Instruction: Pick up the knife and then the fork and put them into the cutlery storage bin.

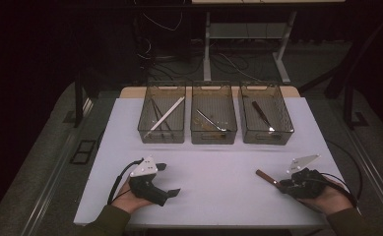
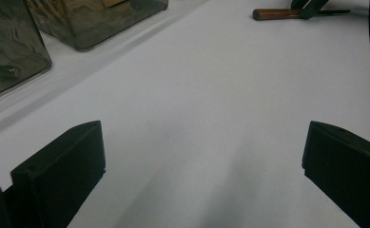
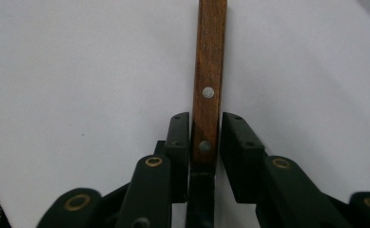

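Sitting at the near edge of the white worktop point(image 1: 213, 172), both tongs are resting in the person's hands. The right tongs point(image 3: 205, 137) have their jaws closed in around a wooden-handled knife point(image 3: 210, 71); the left jaw looks flush on the riveted handle, while there's a thin sliver of gap on the right side, so it's a loose-ish pinch. The handle pokes out straight ahead of those tongs, lying flat on the worktop, and the dark blade runs back under them. The left tongs point(image 1: 168, 179) are spread wide with nothing between the jaws, just bare worktop. From the left gripper view, that knife sits well off ahead, toward the right. Farther out past both tongs, three smoky clear bins point(image 1: 213, 120) stand in a row, each with utensils inside; the leftmost has a long pale stick point(image 1: 167, 116).
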`<state>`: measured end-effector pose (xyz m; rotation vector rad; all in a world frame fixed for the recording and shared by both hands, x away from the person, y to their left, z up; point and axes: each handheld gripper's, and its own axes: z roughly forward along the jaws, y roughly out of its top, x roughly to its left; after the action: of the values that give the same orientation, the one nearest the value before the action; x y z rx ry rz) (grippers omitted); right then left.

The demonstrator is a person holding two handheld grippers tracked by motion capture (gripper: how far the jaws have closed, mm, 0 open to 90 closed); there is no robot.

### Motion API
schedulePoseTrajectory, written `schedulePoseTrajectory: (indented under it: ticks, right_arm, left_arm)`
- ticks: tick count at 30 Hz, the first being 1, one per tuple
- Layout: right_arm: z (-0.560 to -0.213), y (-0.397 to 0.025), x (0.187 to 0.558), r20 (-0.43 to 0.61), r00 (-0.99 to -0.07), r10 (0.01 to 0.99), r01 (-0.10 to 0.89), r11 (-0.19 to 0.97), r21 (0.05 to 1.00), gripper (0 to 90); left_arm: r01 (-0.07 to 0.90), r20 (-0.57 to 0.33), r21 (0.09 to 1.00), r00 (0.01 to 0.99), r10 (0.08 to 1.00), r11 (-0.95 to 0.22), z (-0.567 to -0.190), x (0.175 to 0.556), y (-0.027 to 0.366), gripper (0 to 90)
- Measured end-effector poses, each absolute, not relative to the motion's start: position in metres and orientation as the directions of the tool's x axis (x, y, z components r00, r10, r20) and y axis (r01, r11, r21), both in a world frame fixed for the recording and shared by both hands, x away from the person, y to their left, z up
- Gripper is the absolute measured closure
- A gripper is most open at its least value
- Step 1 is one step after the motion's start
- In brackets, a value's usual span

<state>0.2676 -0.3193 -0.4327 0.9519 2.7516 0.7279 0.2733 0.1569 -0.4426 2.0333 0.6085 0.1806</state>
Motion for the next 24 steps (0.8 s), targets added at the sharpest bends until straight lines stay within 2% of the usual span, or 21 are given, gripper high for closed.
schedulePoseTrajectory:
  ticks: [12,19,24]
  right_arm:
    - [-0.430,-0.312,0.272,0.021,-0.788,0.616,0.562,0.704,0.435,76.3]
    - [-0.425,-0.302,0.288,0.050,-0.799,0.599,0.582,0.750,0.314,75.4]
    - [-0.421,-0.285,0.300,0.031,-0.821,0.570,0.567,0.806,0.170,75.5]
  left_arm:
    - [0.349,-0.119,0.843,0.863,0.491,-0.409,-0.443,0.273,0.157,0.0]
    - [0.351,-0.117,0.839,0.862,0.492,-0.416,-0.444,0.274,0.156,0.0]
    - [0.351,-0.117,0.840,0.862,0.494,-0.413,-0.443,0.274,0.156,0.0]
